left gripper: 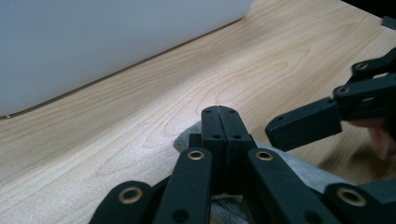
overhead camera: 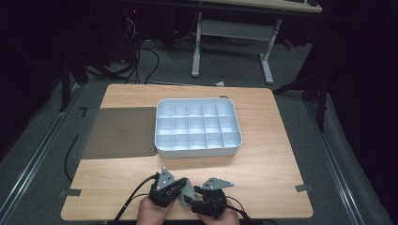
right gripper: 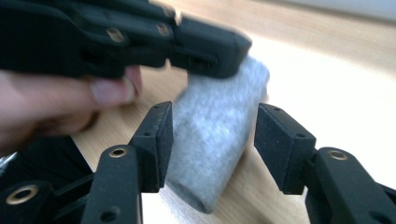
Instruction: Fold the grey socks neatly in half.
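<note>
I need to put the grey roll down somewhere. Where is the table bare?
Bare wood lies right of the tray up to the table edge, and in the strip between tray and hands. Crowded: the near edge, where both grippers meet at the grey roll, and the dark mat left.

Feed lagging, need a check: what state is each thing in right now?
Left claw: shut on the sock's end.
Right claw: open, astride the sock, pads clear.
Sock: rolled, grey, lying on the table.
Organizer: compartments empty.
Lid: off, flat beside organizer.
</note>
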The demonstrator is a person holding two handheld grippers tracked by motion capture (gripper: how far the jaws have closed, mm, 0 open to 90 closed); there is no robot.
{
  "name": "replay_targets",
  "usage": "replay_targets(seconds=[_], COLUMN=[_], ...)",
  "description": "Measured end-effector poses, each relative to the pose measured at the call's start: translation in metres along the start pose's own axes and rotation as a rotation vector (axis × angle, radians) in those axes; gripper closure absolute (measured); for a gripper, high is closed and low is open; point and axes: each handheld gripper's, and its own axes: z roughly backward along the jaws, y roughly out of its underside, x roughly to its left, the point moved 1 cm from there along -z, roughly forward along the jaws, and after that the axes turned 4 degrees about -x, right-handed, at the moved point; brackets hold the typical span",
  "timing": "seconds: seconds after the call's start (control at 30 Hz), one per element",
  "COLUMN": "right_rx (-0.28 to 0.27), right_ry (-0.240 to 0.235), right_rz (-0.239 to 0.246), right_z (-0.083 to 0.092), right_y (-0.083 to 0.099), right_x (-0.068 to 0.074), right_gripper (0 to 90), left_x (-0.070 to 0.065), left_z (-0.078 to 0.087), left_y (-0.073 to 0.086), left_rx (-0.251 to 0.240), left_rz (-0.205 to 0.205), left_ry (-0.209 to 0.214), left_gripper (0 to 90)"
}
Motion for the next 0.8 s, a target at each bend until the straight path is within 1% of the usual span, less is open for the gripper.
replay_targets(seconds=[0.1, 0.17, 0.2, 0.23, 0.3, 0.43, 0.6, 0.7, 0.73, 0.8], right_rx=[0.015, 0.019, 0.032, 0.032, 0.043, 0.054, 0.076, 0.091, 0.091, 0.097], right_ry=[-0.007, -0.009, -0.017, -0.017, -0.021, -0.039, -0.060, -0.076, -0.076, -0.085], right_rz=[-0.016, -0.015, -0.016, -0.016, -0.008, -0.014, -0.016, -0.002, -0.002, -0.001], right_z=[-0.002, -0.003, -0.004, -0.004, -0.005, -0.006, -0.008, -0.011, -0.011, -0.012], right_y=[0.000, -0.001, -0.002, -0.002, -0.003, -0.004, -0.006, -0.009, -0.009, -0.009], right_x=[-0.002, -0.003, -0.003, -0.003, -0.003, -0.003, -0.003, -0.002, -0.002, -0.001], right_gripper=[46.3, 46.3, 46.3, 46.3, 47.2, 49.4, 51.1, 52.4, 52.4, 53.4], left_x=[0.002, 0.003, 0.006, 0.006, 0.011, 0.014, 0.018, 0.023, 0.023, 0.027], left_z=[0.001, 0.001, 0.003, 0.003, 0.007, 0.012, 0.016, 0.021, 0.021, 0.023], left_y=[0.001, 0.001, 0.002, 0.002, 0.004, 0.005, 0.006, 0.008, 0.008, 0.010], left_rx=[-0.005, -0.005, -0.007, -0.007, -0.001, 0.001, 0.003, 0.006, 0.006, 0.009], left_rz=[0.010, 0.010, 0.022, 0.022, 0.037, 0.042, 0.061, 0.088, 0.088, 0.105], left_ry=[-0.004, -0.007, -0.011, -0.011, -0.009, -0.018, -0.022, -0.022, -0.022, -0.020], left_gripper=[89.1, 88.6, 86.9, 86.1, 85.8, 85.1, 81.8, 76.9, 75.9, 75.0])
